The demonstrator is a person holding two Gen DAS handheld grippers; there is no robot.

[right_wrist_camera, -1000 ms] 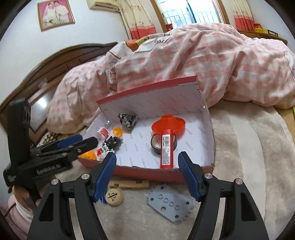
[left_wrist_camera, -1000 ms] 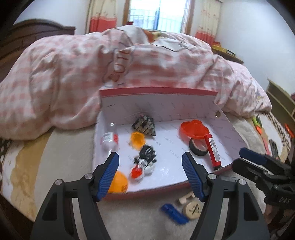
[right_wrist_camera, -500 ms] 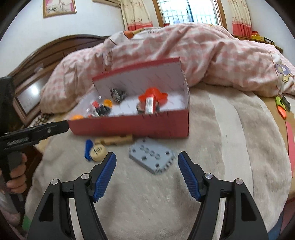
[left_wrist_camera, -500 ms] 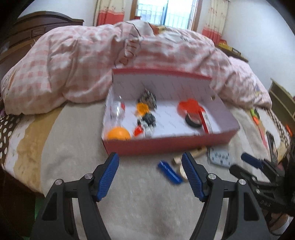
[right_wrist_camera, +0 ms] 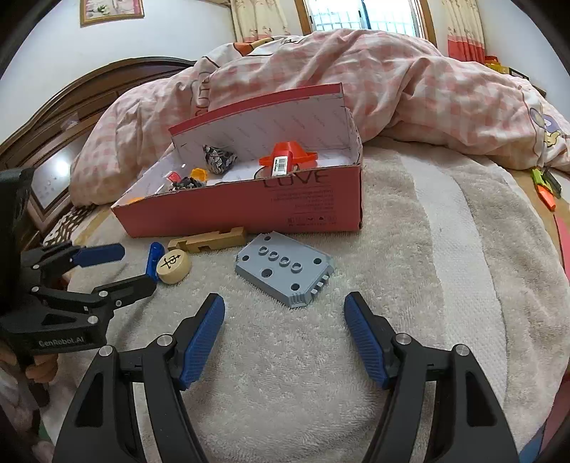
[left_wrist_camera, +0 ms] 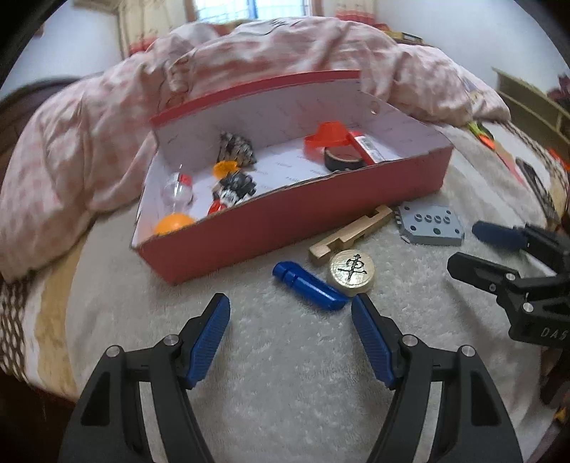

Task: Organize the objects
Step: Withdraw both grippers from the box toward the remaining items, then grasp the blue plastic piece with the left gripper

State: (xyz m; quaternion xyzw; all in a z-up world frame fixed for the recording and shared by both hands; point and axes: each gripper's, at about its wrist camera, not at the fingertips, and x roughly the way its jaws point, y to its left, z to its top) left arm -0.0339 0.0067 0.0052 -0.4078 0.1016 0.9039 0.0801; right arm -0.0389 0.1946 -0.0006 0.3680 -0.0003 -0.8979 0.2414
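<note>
Left wrist view, blue capsule [left_wrist_camera: 309,285] lying flat, capped end perhaps toward red box [left_wrist_camera: 295,220]

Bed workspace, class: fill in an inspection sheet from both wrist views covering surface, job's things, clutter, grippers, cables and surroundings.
Surface: beige towel spread on the bed.
Job's things: red box, open, holding small toys; outside along its front lie a wooden block, blue tube, round wooden game piece and grey plate.
Clutter: orange and green bits at the bed's far edge.
Grippers: left gripper and right gripper both open, empty, above the towel.
Cables: nothing seen.
Surroundings: pink checked quilt, wooden headboard, curtained window.
</note>
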